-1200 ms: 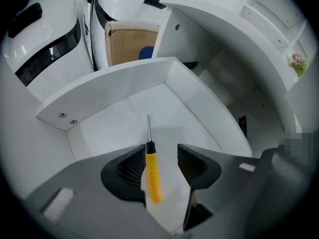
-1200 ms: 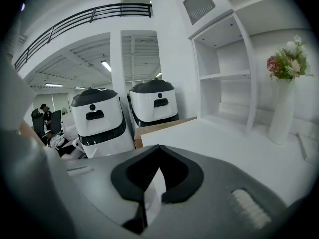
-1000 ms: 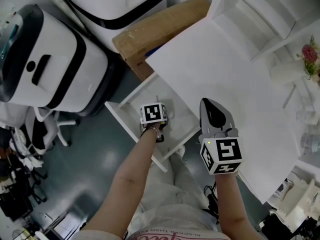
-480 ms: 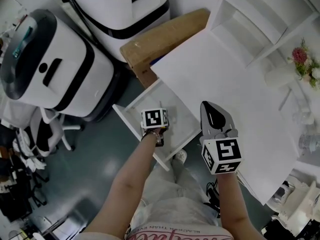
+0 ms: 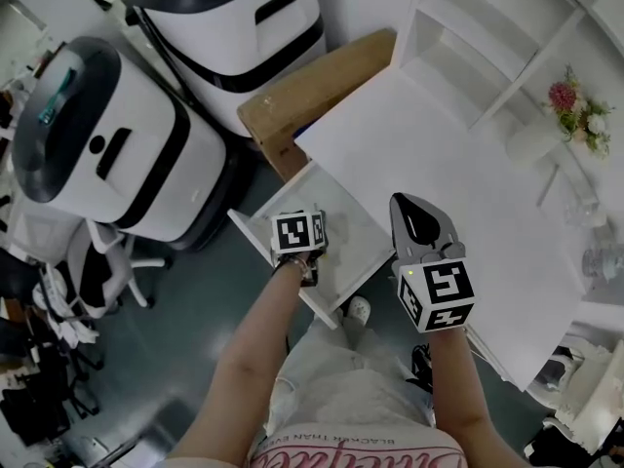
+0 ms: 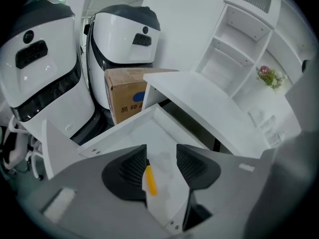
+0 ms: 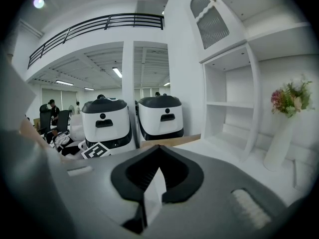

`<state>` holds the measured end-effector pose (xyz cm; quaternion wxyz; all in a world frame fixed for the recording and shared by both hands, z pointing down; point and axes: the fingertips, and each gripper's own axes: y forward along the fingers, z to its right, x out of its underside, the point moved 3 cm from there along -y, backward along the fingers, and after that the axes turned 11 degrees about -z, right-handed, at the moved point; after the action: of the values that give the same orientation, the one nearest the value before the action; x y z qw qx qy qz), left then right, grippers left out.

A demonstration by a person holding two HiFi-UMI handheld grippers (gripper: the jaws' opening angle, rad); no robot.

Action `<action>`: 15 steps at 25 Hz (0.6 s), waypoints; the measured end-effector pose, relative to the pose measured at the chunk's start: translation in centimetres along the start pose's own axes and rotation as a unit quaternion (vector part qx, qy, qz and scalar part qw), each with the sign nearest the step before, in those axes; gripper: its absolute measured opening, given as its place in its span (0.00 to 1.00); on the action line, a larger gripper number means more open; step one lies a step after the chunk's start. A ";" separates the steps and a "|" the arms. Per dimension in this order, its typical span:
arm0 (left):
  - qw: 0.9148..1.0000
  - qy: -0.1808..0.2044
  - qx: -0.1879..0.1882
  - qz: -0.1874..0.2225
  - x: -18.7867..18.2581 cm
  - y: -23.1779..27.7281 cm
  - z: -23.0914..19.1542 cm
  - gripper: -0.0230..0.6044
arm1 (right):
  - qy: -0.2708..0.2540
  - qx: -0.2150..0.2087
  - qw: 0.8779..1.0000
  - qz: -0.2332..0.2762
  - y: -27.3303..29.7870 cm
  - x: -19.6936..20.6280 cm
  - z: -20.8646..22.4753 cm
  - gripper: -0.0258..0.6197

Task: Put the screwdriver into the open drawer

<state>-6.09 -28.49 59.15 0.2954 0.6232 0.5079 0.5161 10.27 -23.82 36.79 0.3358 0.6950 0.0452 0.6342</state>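
Observation:
The screwdriver [image 6: 150,180], with a yellow handle, lies on the floor of the open white drawer [image 6: 124,133]. In the left gripper view it shows between the jaws but below them, untouched. My left gripper [image 6: 162,156] hangs over the drawer pointing steeply down; its jaws are wide apart and closing slightly, with nothing gripped. In the head view its marker cube [image 5: 298,232] hides the jaws and covers part of the drawer [image 5: 346,242]. My right gripper [image 5: 409,206] hovers over the white table's front edge, its tips [image 7: 158,148] together and empty.
The white table [image 5: 439,154] runs to the right of the drawer. A cardboard box [image 5: 312,81] stands behind the drawer, and two large white machines [image 5: 107,154] [image 5: 244,18] stand behind and left of it. A white shelf unit [image 5: 487,37] and a flower vase [image 5: 561,125] stand at the back right.
Both grippers have risen a little. The left one has lifted away from the drawer floor, and the screwdriver stays lying inside.

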 end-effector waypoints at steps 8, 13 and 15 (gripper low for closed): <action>0.999 0.017 -0.003 0.040 -1.0 -3.4 0.5 0.32 | -0.007 0.010 1.000 -0.009 -0.8 -0.5 -0.4 0.04; 0.995 0.040 -0.018 0.089 -1.8 -6.1 0.9 0.26 | -0.012 -0.001 1.000 0.005 -1.5 -1.0 -1.1 0.04; 0.993 0.046 -0.018 0.109 -2.3 -7.4 1.1 0.24 | -0.016 -0.001 1.000 0.009 -1.8 -1.3 -1.3 0.04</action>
<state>-7.34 -28.14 51.46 0.2244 0.6450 0.4406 0.5826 9.48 -22.54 34.75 0.3314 0.7050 0.0326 0.6261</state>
